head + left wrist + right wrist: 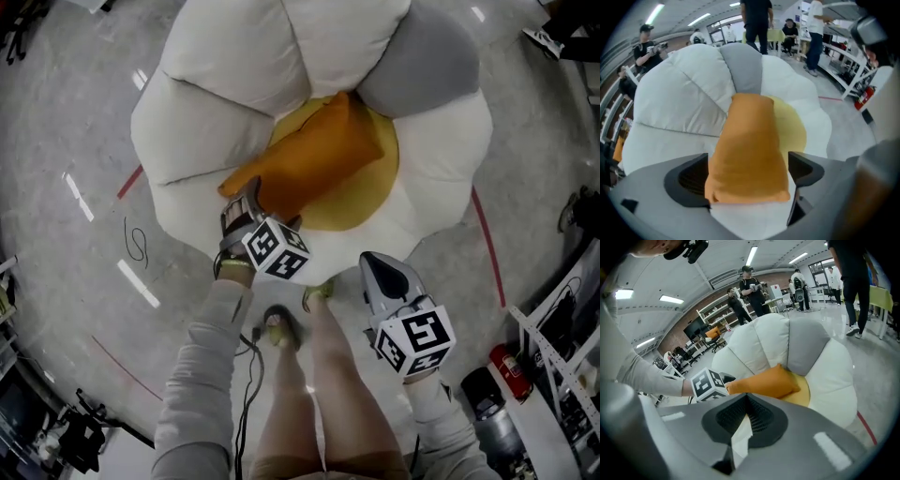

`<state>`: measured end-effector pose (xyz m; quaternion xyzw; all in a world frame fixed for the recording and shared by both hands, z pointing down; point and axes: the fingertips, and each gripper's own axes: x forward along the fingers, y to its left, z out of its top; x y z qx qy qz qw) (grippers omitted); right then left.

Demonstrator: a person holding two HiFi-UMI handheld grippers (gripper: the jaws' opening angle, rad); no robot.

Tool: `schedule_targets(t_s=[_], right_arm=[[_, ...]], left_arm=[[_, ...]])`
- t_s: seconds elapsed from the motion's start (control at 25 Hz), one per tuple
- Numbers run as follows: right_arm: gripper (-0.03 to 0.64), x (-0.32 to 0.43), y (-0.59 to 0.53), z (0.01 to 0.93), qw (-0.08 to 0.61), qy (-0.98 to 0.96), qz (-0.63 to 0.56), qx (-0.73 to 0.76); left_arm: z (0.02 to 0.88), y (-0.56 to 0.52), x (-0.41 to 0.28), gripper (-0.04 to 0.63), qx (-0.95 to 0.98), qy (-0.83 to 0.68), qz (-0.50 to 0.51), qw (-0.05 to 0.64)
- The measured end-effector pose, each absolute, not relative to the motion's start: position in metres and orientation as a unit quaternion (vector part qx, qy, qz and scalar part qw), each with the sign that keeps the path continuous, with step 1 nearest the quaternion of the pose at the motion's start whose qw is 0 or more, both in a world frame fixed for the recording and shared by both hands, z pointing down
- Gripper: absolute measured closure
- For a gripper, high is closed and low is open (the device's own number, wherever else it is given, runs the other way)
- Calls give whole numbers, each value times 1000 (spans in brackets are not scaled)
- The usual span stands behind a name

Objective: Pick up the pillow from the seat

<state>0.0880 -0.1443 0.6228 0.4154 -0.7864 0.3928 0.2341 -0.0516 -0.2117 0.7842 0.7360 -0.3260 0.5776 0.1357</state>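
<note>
While left claw gapes astride pillow, perhaps touching its near edge, right claw closed, off seat.

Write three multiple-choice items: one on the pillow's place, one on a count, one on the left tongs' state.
1. Where does the pillow lie? A) on the floor B) on the seat's yellow centre C) on a shelf
2. How many grey petals has the seat? A) none B) one C) three
3. How do the left tongs stand? A) shut, clear of the pillow B) shut on a petal C) open round the pillow's end
1 B: it lies across the centre in the head view. 2 B: one grey petal among white ones. 3 C: the pads stand apart beside the pillow.
</note>
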Motion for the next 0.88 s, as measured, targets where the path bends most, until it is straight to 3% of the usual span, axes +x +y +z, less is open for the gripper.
schedule_targets(t_s=[0.2,0.76,0.88], right_arm=[[620,96,-138,640,241,-775,411,416],[620,100,-144,649,234,-767,424,421],[620,101,-144,647,235,-768,421,421]], left_arm=[[820,-221,-67,8,712,-288,629,119],[862,-222,-70,8,674,-254,671,176],[858,-220,-67,75,672,-251,674,174]])
